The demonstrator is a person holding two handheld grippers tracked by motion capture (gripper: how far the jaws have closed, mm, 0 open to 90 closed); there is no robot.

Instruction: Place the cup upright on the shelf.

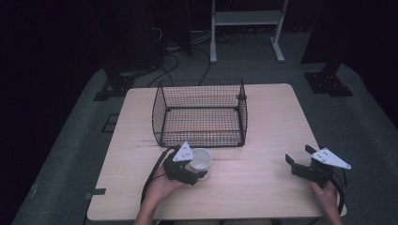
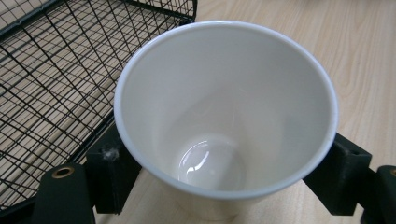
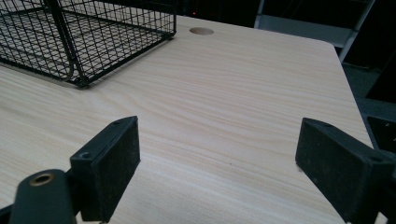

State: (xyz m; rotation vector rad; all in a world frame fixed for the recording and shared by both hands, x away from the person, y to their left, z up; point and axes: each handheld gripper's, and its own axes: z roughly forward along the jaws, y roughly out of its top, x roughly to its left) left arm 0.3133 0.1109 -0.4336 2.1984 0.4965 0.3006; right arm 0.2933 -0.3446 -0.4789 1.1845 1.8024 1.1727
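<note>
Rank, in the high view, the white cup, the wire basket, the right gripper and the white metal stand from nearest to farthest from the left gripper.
1. White cup: between the jaws of the left gripper.
2. Wire basket: just behind the cup, mid-table.
3. Right gripper: near the table's right edge, jaws open.
4. White metal stand: on the floor beyond the table.

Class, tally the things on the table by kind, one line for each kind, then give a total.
White cup: 1
Black wire basket: 1
Hand-held tongs: 2, left shut on the cup, right open
Total: 4
</note>
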